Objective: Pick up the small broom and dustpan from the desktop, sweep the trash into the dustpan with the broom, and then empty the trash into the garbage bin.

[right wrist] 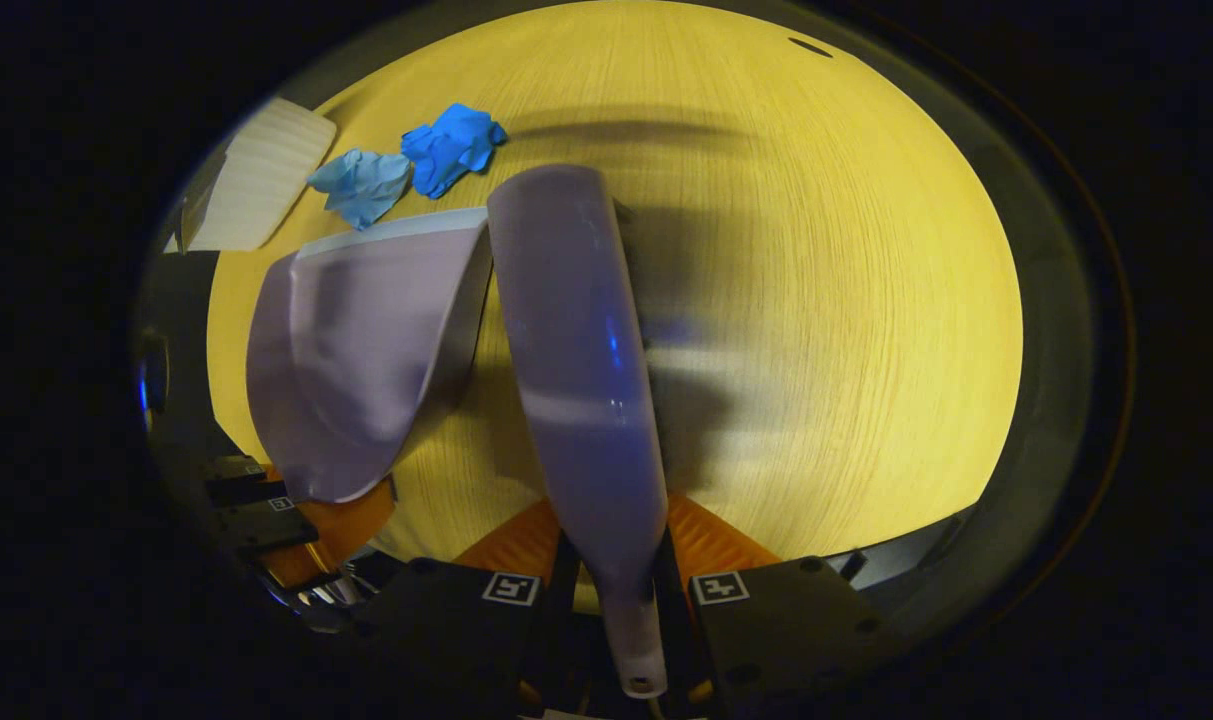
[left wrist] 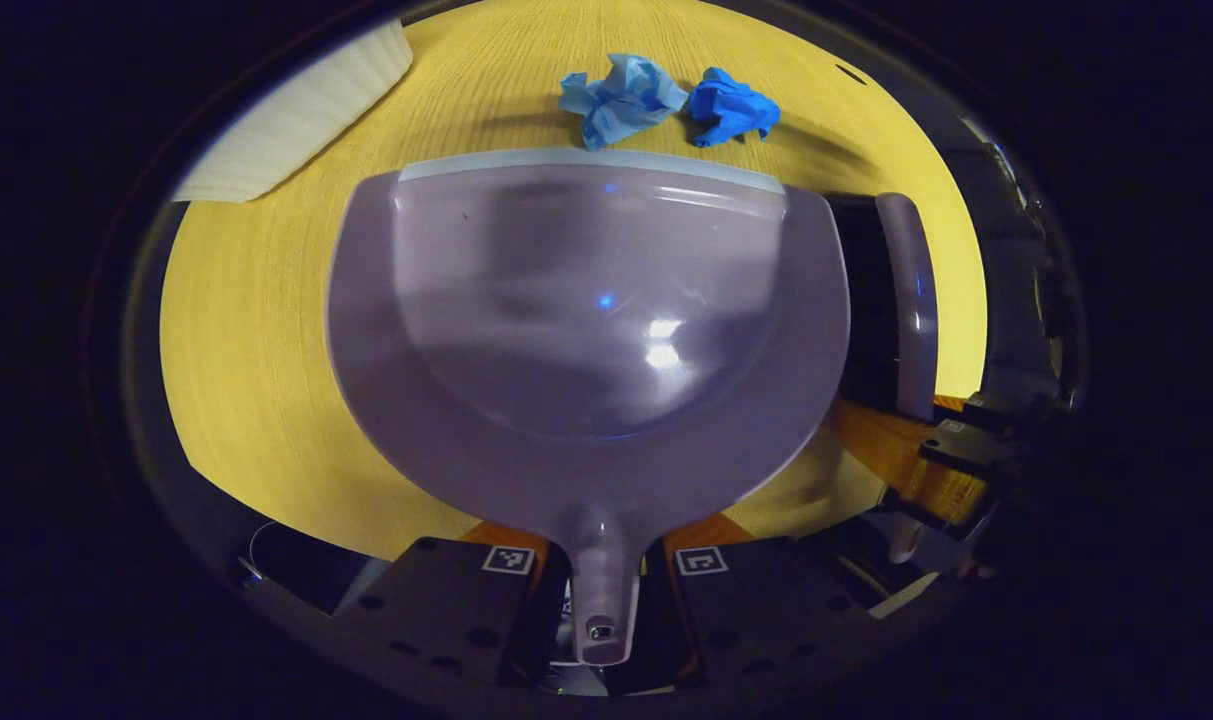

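Observation:
A pale lilac dustpan (left wrist: 586, 330) lies over the yellow wooden desktop (left wrist: 256, 330), its handle clamped in my left gripper (left wrist: 602, 590). Its grey front lip points at two crumpled paper scraps just beyond it, a light blue scrap (left wrist: 618, 97) and a darker blue scrap (left wrist: 731, 106). My right gripper (right wrist: 626, 590) is shut on the handle of the lilac broom (right wrist: 581, 350), which reaches forward to the right of the dustpan (right wrist: 356, 340). From the right gripper view the light blue scrap (right wrist: 362, 184) and the dark blue scrap (right wrist: 453, 146) lie ahead and left of the broom head. The broom (left wrist: 904, 300) stands just right of the dustpan.
A white ribbed mat (left wrist: 301, 115) lies at the far left corner of the desk, and it is the white mat (right wrist: 259, 172) left of the scraps. A small dark slot (right wrist: 809, 46) marks the far desktop. The desk's near edge runs just in front of both grippers.

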`<state>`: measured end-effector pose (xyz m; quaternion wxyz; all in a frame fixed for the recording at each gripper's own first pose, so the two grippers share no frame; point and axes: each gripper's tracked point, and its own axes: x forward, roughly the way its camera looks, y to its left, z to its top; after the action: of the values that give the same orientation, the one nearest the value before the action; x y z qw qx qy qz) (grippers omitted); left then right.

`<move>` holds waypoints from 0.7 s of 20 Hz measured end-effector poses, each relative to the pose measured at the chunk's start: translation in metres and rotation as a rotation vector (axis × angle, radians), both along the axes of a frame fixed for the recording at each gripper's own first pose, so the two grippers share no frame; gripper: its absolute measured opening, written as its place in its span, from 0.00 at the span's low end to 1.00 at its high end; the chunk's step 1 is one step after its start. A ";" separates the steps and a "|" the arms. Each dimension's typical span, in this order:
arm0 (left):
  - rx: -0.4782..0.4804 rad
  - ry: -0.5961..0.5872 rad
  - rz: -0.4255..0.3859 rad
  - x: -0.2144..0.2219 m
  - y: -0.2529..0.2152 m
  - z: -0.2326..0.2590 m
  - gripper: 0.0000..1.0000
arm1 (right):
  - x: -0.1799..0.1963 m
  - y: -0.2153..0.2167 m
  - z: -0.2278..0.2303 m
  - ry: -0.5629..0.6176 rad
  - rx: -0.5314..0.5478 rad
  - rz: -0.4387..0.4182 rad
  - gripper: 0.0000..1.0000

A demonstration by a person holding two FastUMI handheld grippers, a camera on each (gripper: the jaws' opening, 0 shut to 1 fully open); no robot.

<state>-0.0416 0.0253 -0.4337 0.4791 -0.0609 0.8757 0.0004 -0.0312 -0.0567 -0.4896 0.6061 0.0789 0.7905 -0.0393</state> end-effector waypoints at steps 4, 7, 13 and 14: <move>-0.007 0.002 0.007 -0.002 -0.002 0.000 0.30 | 0.000 0.002 -0.001 -0.006 0.014 0.030 0.31; -0.039 0.006 -0.040 -0.005 0.004 0.001 0.28 | -0.001 0.009 0.000 -0.007 0.079 0.060 0.22; -0.054 -0.002 -0.097 -0.008 0.019 0.011 0.25 | 0.025 -0.001 0.011 -0.097 0.098 0.025 0.18; -0.056 -0.008 -0.111 -0.008 0.024 0.012 0.25 | 0.031 -0.007 0.013 -0.111 0.088 0.030 0.18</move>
<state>-0.0497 0.0488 -0.4218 0.4800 -0.0254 0.8754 -0.0510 -0.0003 -0.0638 -0.4764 0.6456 0.0957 0.7576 0.0090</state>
